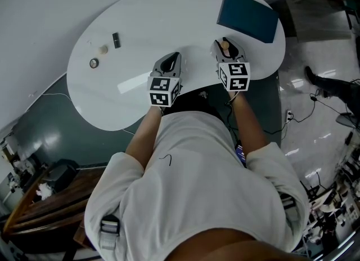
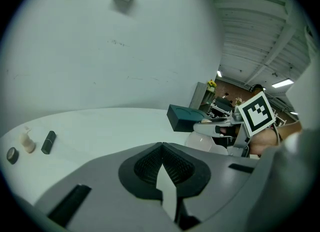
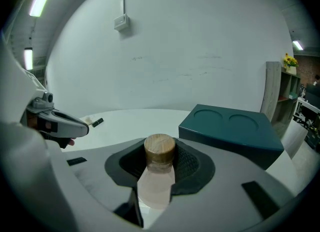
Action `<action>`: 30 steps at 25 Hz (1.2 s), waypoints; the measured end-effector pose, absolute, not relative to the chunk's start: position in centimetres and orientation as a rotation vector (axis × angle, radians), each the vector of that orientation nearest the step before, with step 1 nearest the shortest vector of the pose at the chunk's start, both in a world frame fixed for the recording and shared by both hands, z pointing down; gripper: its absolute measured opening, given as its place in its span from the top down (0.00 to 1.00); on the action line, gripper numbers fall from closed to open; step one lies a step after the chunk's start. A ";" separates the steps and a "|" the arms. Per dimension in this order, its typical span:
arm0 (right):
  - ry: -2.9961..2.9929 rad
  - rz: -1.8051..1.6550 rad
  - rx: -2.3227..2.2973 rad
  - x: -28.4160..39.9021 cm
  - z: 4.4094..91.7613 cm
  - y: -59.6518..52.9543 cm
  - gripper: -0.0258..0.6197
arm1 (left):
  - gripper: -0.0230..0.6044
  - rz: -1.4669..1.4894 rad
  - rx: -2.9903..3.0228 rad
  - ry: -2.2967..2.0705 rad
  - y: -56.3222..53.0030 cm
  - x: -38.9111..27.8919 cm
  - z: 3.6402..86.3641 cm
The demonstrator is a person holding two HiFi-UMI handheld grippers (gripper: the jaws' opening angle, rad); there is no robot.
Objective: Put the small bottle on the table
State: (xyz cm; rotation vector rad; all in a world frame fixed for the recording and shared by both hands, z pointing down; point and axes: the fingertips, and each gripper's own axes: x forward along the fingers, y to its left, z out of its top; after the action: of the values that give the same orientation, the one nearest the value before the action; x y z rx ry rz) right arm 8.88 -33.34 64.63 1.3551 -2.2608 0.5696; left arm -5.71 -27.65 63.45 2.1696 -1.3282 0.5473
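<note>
The white oval table (image 1: 140,21) spreads out ahead of and beneath both my grippers, which sit side by side over its near edge. The dark teal box (image 3: 235,128), with two round recesses pressed into its top, lies on the table ahead and to the right of my right gripper (image 1: 226,50), near it but apart from it. My left gripper (image 2: 161,146) is just to the left of the right one; its jaws meet at the tips with nothing between them, and only a wedge of white table shows in the gap behind the tips. My right gripper's jaws are clamped on the small bottle (image 3: 158,178), a pale, translucent body with a round wooden cap (image 3: 160,148). The cap points away from me, out past the ribbed pads that press on the bottle's sides. I cannot tell whether the bottle's base touches the table. Well off to the left and ahead of my left gripper three little things lie on the table close together: a short black stick (image 2: 48,142), a tiny pale bottle (image 2: 27,142) just left of it, and a small round disc (image 2: 12,155) farthest left.
</note>
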 end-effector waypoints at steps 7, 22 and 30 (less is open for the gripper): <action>-2.231 0.568 1.371 8.5 65.3 -33.9 0.78 | 0.94 0.548 2.168 -1.325 -27.7 -6.5 63.4; -2.200 0.622 1.387 9.1 66.5 -33.6 0.78 | 0.94 0.558 2.181 -1.303 -27.1 -5.0 63.5; -2.197 0.609 1.353 8.5 66.6 -33.0 0.75 | 0.94 0.565 2.184 -1.298 -26.7 -4.6 63.5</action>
State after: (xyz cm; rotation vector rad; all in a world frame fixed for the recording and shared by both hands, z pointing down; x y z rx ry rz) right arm 8.55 -33.01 66.59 1.3533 -2.1972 0.6086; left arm -4.64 -26.68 63.48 2.1842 -1.2985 0.5650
